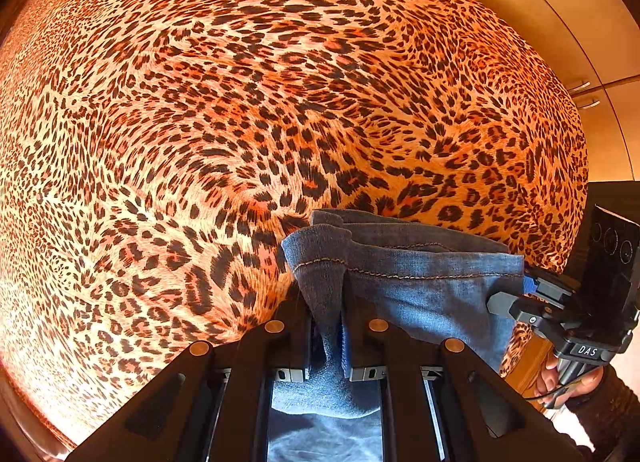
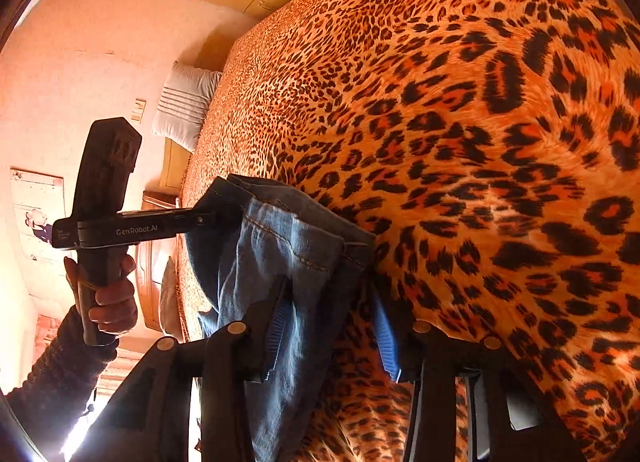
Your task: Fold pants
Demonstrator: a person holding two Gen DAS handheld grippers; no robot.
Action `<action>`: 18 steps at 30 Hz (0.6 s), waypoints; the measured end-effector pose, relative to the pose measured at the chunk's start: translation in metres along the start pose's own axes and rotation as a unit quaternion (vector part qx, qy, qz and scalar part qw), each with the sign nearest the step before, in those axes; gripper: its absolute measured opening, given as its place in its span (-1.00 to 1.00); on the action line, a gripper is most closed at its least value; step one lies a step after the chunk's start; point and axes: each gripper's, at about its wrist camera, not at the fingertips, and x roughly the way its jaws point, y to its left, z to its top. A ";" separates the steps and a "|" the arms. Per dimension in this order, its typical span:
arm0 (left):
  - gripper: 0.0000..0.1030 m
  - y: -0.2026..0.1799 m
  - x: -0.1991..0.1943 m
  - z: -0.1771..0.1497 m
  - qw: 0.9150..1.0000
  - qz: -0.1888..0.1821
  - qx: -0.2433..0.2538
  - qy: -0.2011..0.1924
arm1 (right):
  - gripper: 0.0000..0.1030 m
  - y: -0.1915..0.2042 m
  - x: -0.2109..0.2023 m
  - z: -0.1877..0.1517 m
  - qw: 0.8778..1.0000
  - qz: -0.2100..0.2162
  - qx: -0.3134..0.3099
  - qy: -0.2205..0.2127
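Observation:
The blue denim pants (image 1: 404, 274) hang by their hem end over the leopard-print bed (image 1: 240, 102). My left gripper (image 1: 326, 302) is shut on one corner of the hem; denim runs back between its fingers. In the left wrist view my right gripper (image 1: 520, 294) touches the other corner of the hem. In the right wrist view the right gripper (image 2: 332, 326) has its jaws spread, with blue pads either side of the pants (image 2: 280, 262); the cloth lies against the left pad only. The left gripper (image 2: 204, 218) holds the far corner.
The bedspread (image 2: 460, 142) fills most of both views. A white pillow (image 2: 186, 102) lies at the bed's head, with a wooden nightstand (image 2: 160, 262) beside it. Wardrobe doors (image 1: 580, 42) stand beyond the bed's far side.

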 end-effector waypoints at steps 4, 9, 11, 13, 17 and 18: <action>-0.81 0.005 0.010 0.013 1.000 -0.001 -0.014 0.014 | -0.54 -0.005 0.024 0.024 0.999 0.045 -0.007 0.022; -0.81 0.008 -0.003 0.010 0.999 -0.037 -0.019 -0.013 | -0.76 0.012 0.007 0.030 0.997 0.051 -0.052 0.031; -0.81 0.006 -0.016 0.002 0.998 -0.046 -0.014 -0.030 | -0.77 0.033 -0.003 0.030 0.994 0.046 -0.093 0.035; -0.81 0.008 -0.028 -0.016 0.997 -0.059 -0.018 -0.048 | -0.77 0.061 -0.011 0.027 0.988 0.029 -0.148 0.042; -0.81 0.028 -0.053 -0.054 0.992 -0.086 -0.045 -0.075 | -0.77 0.128 -0.009 0.003 0.959 0.007 -0.272 0.075; -0.81 0.034 -0.057 -0.065 0.991 -0.089 -0.053 -0.080 | -0.77 0.145 -0.003 -0.008 0.949 0.001 -0.305 0.086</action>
